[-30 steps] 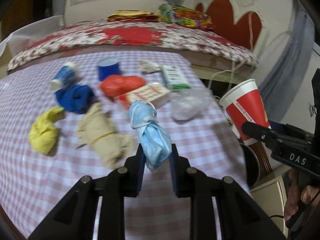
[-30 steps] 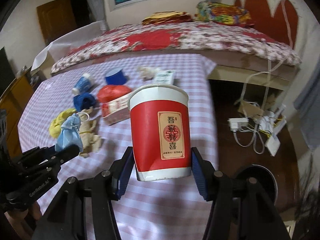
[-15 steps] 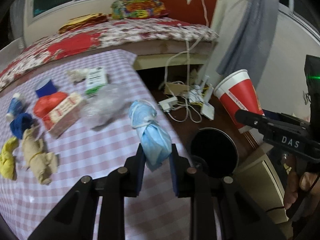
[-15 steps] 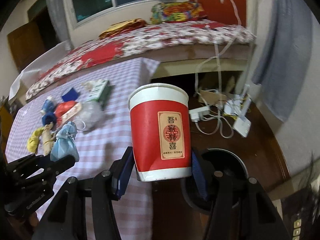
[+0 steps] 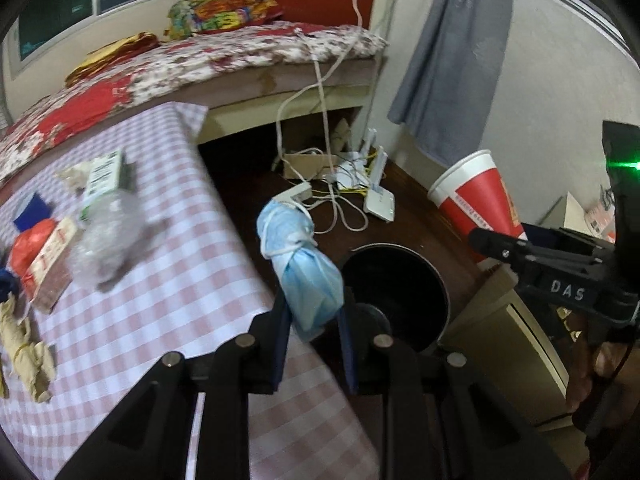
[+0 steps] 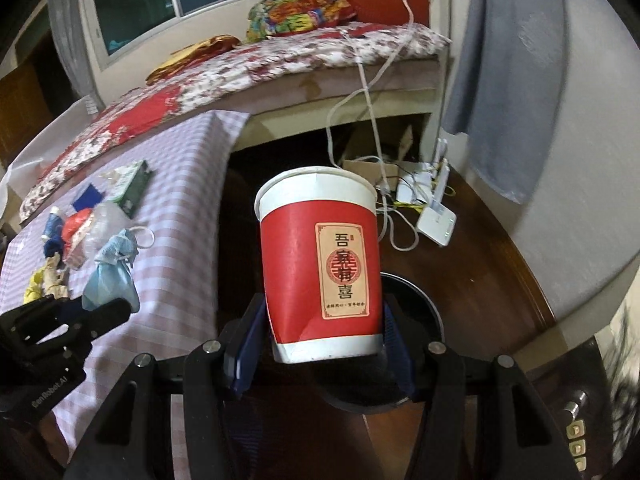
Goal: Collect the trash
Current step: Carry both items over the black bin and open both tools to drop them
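Note:
My left gripper is shut on a knotted blue face mask, held in the air at the table's right edge, beside a round black bin on the floor. The mask also shows in the right wrist view. My right gripper is shut on an upright red paper cup, held above the black bin. The cup also shows in the left wrist view, right of the bin. More trash lies on the checked table: a clear plastic wad, a red box, a beige rag.
A bed stands behind the table. A white router, a power strip and loose cables lie on the dark wooden floor. A grey curtain hangs at the wall. A light cabinet stands right of the bin.
Both grippers have swung right, off the table and towards the black bin, with the mask and the cup still held. The bin now sits closer below them.

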